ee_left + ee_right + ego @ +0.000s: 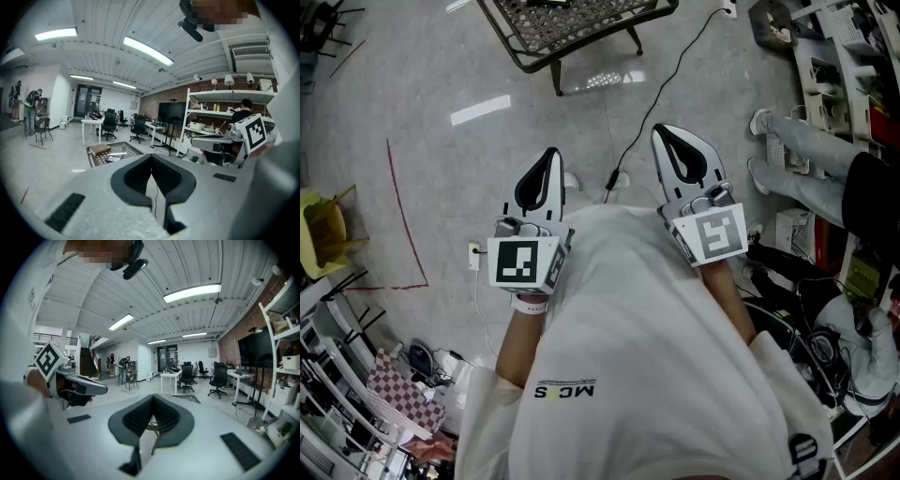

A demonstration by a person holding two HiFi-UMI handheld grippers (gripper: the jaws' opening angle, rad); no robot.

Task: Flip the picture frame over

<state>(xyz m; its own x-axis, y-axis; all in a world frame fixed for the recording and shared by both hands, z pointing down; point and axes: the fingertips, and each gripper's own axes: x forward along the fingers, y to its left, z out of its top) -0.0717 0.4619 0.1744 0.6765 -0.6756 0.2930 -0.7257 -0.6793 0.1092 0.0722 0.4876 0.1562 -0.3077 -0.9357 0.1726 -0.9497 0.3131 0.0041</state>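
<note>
Both grippers are held close to the person's chest, pointing out over the floor. The left gripper is shut with nothing in it, and its tips meet. The right gripper is also shut and empty, its tips touching. Ahead stands a low black mesh table, apart from both grippers. In the left gripper view the low table carries a brown flat box-like thing and a pale flat thing. I cannot tell which of these is the picture frame.
A black cable runs across the grey floor between the grippers. A seated person's legs and cluttered shelves are at the right. A red floor line and a yellow chair are at the left.
</note>
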